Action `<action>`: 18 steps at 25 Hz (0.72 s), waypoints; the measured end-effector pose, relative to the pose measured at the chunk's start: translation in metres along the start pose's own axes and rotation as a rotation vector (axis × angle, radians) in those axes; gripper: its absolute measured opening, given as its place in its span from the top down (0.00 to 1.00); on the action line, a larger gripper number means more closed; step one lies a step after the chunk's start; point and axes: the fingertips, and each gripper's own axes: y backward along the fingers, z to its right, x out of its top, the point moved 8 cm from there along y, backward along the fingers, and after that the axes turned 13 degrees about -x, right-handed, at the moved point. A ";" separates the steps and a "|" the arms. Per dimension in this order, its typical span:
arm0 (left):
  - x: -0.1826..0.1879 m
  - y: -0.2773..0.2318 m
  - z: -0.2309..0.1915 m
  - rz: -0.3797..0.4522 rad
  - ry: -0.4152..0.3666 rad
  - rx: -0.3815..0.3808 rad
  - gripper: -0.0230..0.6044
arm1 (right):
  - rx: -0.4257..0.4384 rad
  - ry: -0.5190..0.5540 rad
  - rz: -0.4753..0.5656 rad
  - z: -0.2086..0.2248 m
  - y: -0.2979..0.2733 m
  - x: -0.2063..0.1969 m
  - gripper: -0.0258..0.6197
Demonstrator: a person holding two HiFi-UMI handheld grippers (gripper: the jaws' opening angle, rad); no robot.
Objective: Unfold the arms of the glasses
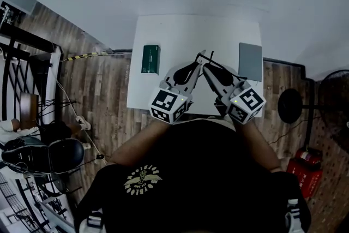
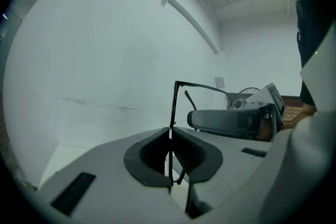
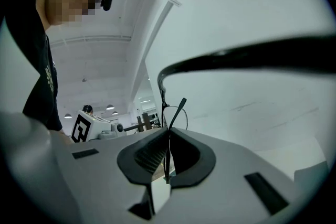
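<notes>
The glasses, thin and black-framed, are held between the two hand-held grippers over the middle of the white surface, a little right of centre. The left hand-held gripper comes in from the near left. In the left gripper view its jaws are pressed together on a thin black bar of the glasses, which rises upright out of the left hand-held gripper and bends right at the top. The right hand-held gripper comes in from the near right, its tip just beside the left one. In its own view the jaws of the right hand-held gripper are likewise pinched on a slim black part of the glasses. A lens rim shows just beyond, and one arm sweeps close across the picture.

A green box lies on the left part of the surface and a flat grey pad on the right edge, both well apart from the glasses. Wood-look floor surrounds the surface, and a dark fan stands at the far right.
</notes>
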 end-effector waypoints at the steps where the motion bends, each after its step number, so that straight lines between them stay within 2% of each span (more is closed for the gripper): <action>1: 0.001 0.004 -0.001 0.003 -0.001 -0.001 0.93 | -0.003 0.000 0.006 -0.003 0.001 -0.002 0.94; 12: 0.013 0.046 -0.018 0.006 -0.012 -0.032 0.93 | -0.039 -0.011 0.061 -0.043 0.001 -0.009 0.94; 18: 0.013 0.050 -0.030 0.009 -0.008 -0.038 0.93 | -0.065 -0.023 0.064 -0.043 0.001 -0.018 0.94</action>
